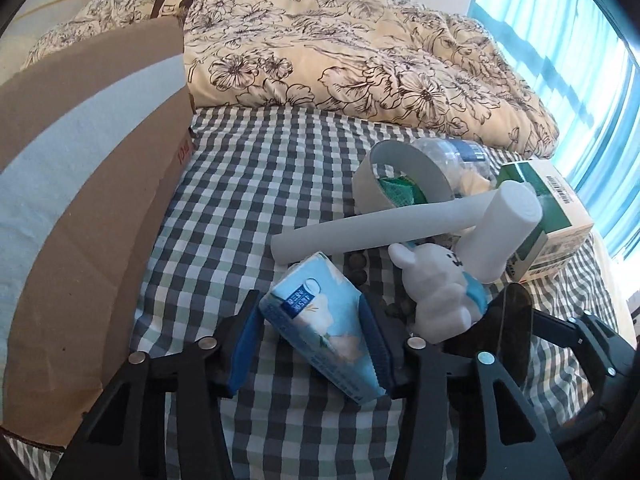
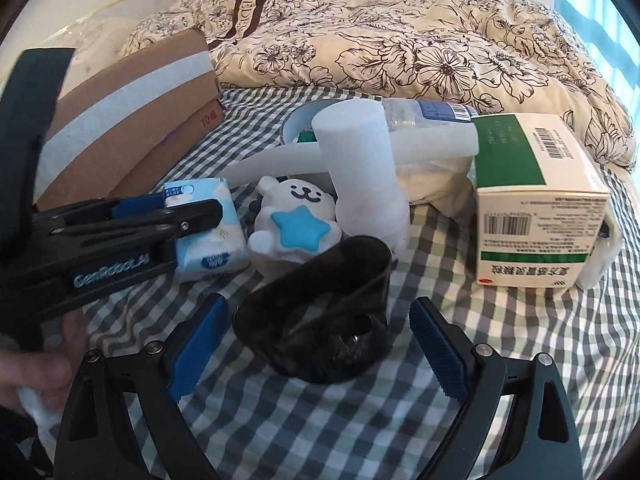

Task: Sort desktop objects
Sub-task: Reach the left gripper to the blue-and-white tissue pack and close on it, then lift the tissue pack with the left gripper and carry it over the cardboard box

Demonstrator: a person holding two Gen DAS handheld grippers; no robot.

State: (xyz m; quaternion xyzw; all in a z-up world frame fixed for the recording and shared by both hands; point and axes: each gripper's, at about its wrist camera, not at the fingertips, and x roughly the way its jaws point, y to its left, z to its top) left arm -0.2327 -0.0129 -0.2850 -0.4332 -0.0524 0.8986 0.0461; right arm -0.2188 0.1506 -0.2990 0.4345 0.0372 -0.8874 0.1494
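Left gripper (image 1: 310,344) pinching tissue pack (image 1: 320,320) across its 2 long sides on checked sheet (image 1: 248,200) (likely light, squashy, slick wrap), right gripper (image 2: 320,344) spread around dark band (image 2: 320,320).

Right wrist view: cardboard box (image 2: 132,128) upper left, quilt (image 2: 400,32) across top behind everything. Tissue pack (image 2: 212,236) left-centre betw left gripper (image 2: 182,220) fingers; bear toy (image 2: 296,220) just right of it. Mallet (image 2: 360,168) behind toy, lying over tape roll (image 2: 300,120) & bottle (image 2: 424,114). Medicine box (image 2: 536,200) at right. Dark container (image 2: 320,320) centre-bottom, betw right gripper (image 2: 320,356) fingers.
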